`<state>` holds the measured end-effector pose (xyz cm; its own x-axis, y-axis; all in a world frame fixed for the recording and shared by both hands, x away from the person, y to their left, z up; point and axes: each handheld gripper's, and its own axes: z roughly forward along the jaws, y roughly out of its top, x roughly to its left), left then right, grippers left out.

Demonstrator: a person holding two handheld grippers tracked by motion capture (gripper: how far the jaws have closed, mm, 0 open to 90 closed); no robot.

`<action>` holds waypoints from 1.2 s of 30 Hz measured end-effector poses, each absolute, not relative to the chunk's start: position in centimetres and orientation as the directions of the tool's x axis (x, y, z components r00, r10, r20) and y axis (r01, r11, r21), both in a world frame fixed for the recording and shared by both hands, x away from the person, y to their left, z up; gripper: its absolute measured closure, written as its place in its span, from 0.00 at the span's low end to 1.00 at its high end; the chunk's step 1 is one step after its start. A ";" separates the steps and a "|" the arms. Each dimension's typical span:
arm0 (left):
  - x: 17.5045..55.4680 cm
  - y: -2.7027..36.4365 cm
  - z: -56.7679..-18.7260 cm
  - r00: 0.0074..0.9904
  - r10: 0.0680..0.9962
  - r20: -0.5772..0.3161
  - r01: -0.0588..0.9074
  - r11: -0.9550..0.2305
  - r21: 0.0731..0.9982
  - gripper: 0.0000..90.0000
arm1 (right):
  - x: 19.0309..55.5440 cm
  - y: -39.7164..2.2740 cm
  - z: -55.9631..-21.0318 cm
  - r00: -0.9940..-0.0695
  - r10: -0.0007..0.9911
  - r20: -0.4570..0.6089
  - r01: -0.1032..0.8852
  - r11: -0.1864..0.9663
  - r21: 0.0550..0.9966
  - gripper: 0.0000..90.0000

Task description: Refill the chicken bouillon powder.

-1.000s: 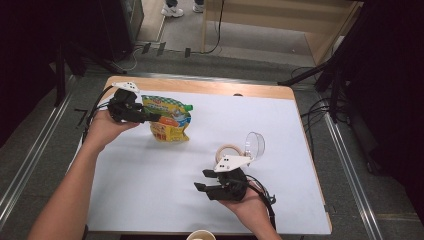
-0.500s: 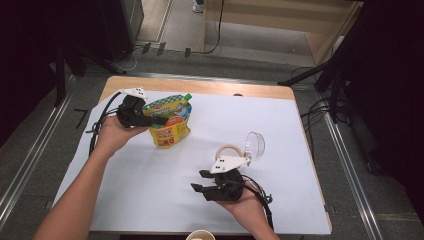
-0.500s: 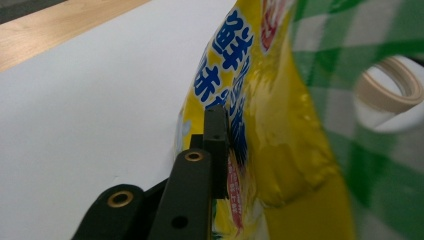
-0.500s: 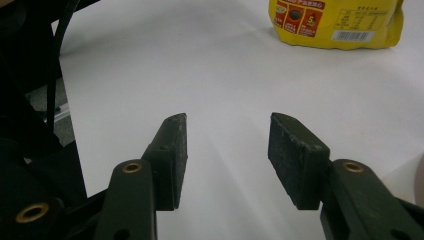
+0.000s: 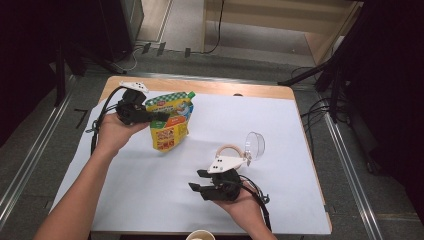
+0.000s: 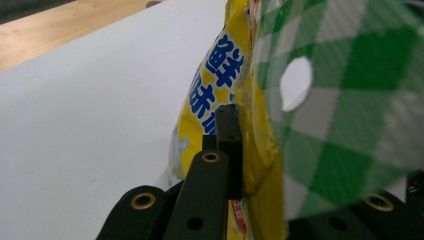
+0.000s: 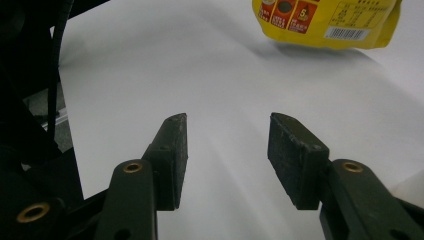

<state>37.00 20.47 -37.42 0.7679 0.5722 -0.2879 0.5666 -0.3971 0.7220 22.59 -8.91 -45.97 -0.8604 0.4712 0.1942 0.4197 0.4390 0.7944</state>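
Both left gripper (image 5: 159,116) jaws clamp yellow pouch (image 5: 170,131).

Bright overhead light on the white table sheet (image 5: 280,130) (dark surroundings); close-up pouch (image 6: 320,100) blurred.

Pouch (image 6: 320,100) blurred and cropped at top edge in left gripper view

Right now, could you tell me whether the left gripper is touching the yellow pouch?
Touching. In the left gripper view, the left gripper has its jaws shut on the upper edge of the yellow pouch, pads pressed against the foil. The high view shows the pouch hanging from it.
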 end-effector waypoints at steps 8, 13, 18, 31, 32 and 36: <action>35.7 20.3 -35.9 0.760 0.570 -0.312 0.591 -0.406 0.698 1.00 | 22.6 -8.5 -46.1 -0.859 0.472 0.197 0.424 0.441 0.791 0.57; 34.7 20.3 -35.2 0.763 0.562 -0.318 0.594 -0.416 0.689 1.00 | 22.7 -8.1 -46.2 -0.853 0.483 0.197 0.429 0.435 0.791 0.58; 33.9 20.5 -34.3 0.757 0.556 -0.342 0.604 -0.396 0.692 1.00 | 22.9 -7.5 -46.3 -0.847 0.491 0.203 0.439 0.432 0.788 0.58; 30.8 19.0 -32.0 0.797 0.492 -0.350 0.573 -0.434 0.695 1.00 | 24.8 -4.8 -47.4 -0.815 0.540 0.209 0.475 0.415 0.776 0.56; 30.6 18.8 -31.9 0.801 0.487 -0.349 0.570 -0.438 0.695 1.00 | 24.9 -4.6 -47.5 -0.816 0.541 0.205 0.472 0.418 0.776 0.57; 29.5 18.1 -31.0 0.819 0.467 -0.333 0.547 -0.460 0.699 1.00 | 25.0 -4.0 -48.4 -0.801 0.563 0.202 0.483 0.410 0.774 0.60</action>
<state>29.51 18.13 -30.96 0.8189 0.4673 -0.3332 0.5471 -0.4604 0.6991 25.00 -3.99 -48.43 -0.8012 0.5634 0.2016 0.4828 0.4098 0.7739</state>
